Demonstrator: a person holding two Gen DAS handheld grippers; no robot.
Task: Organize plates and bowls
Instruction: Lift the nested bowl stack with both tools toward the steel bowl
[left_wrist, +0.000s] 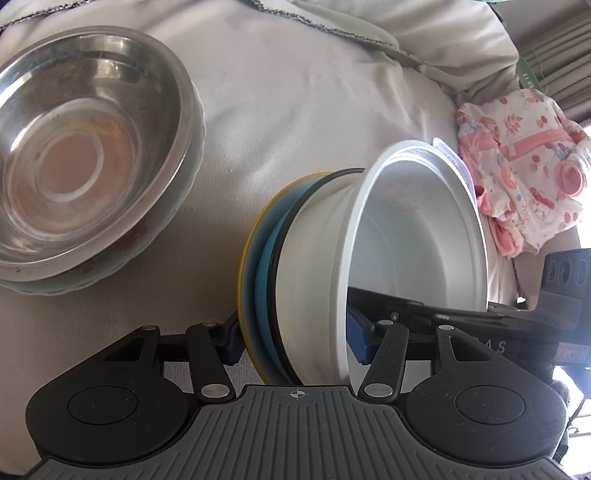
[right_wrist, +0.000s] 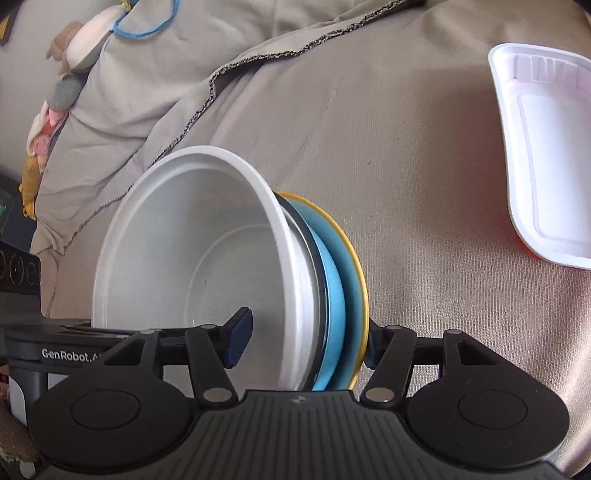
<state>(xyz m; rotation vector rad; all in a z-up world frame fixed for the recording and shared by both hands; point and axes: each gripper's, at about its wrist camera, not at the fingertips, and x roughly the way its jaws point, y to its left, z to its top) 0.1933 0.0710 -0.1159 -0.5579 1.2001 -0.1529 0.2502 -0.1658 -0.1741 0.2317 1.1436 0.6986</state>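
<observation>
Stack (left_wrist: 314, 280) of nested dishes is tipped on its side on the grey cloth (left_wrist: 295, 110): white bowl (left_wrist: 406, 236) with its mouth open sideways, then a dark-rimmed dish, a blue plate (right_wrist: 334, 291) and a yellow plate (right_wrist: 356, 258) at the back. Both grippers straddle the stack. Left gripper (left_wrist: 297, 341) has one blue pad behind the yellow plate and the other just inside the white bowl's rim, jaws very wide, pads at or near the stack's two ends; firm contact can't be confirmed. Right gripper (right_wrist: 306, 341) has one pad inside the bowl, standing clear of the bowl wall in this view, the other behind the yellow plate; jaws at a medium spread around the stack, not visibly clamped. Steel bowl (left_wrist: 88, 147) sits upright in a pale ribbed dish, well left of the stack in the left wrist view. White foam tray (right_wrist: 546, 158) lies flat well right of the stack in the right wrist view, with something red under its near edge. Pink floral cloth (left_wrist: 524, 166) is bunched beyond the bowl's mouth side.
</observation>
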